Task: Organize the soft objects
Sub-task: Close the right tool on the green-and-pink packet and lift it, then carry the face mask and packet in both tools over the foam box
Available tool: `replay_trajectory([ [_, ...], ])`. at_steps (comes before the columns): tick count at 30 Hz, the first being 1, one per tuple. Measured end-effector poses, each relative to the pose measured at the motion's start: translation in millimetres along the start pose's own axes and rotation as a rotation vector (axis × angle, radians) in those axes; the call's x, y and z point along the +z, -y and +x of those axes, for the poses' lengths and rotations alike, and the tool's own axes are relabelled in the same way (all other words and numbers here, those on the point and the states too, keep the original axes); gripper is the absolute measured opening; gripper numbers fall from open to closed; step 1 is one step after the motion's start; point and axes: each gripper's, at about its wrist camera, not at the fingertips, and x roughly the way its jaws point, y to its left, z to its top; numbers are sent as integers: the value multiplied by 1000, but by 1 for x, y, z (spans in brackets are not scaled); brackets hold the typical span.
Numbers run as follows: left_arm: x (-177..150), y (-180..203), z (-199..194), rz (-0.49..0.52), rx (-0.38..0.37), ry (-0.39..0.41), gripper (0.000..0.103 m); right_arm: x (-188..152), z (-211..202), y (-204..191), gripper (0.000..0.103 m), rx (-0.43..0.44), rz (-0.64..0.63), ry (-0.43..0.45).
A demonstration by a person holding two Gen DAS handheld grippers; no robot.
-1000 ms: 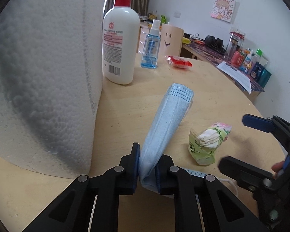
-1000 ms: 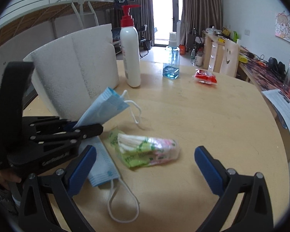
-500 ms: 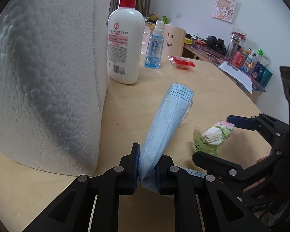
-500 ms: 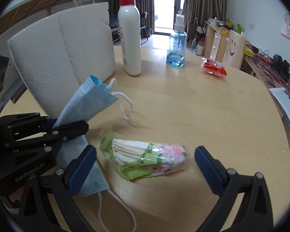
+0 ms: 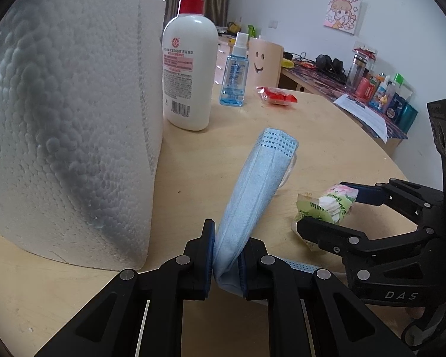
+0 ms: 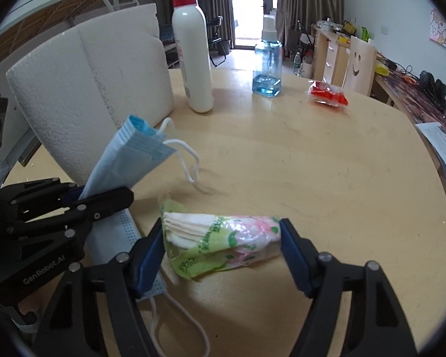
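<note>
Nearest the edge of the tabletop (image 6: 327, 160), the right claw (image 6: 221, 242) stood around the tissue pack (image 6: 223, 245), one pad at each end. Its jaws had just been closing, and both pads appeared to touch the wrapper, though a firm grip could not be confirmed. The pack looked light and soft, its film wrapper likely slippery and its open end loose; a hold across the fuller middle would probably be surer than one lengthwise. Just beside it, the left claw (image 5: 226, 257) was clamped narrow on a folded blue face mask (image 5: 255, 184), which stood up limp and thin. A second mask (image 6: 113, 244) lay flat beneath, its ear loop trailing close to the right claw and liable to snag. Farther back stood a paper towel roll (image 5: 68, 113), a lotion pump bottle (image 5: 190, 71), a blue spray bottle (image 5: 235, 74) and a red packet (image 5: 278, 96), all well apart from the pack.
</note>
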Motion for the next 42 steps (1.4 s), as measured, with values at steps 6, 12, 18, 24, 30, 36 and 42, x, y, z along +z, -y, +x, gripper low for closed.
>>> replay_trajectory([
  [6,-2,1,-4,8,-7,14,15,1,-16,1,77,-15,8,44],
  [12,-1,8,-9,28,-18,27,15,-1,-36,2,77,-36,20,83],
  [18,-1,13,-26,48,-21,61,15,-6,-59,-1,77,-51,30,132],
  [24,-4,18,-53,61,-24,120,15,-15,-85,-13,77,-67,31,184],
  [30,-16,18,-80,74,-27,160,15,-26,-111,-26,77,-86,28,231],
  [36,-26,17,-108,102,-9,213,15,-38,-130,-41,77,-88,32,289],
  [42,-36,14,-133,119,-10,258,15,-48,-148,-54,77,-94,50,339],
])
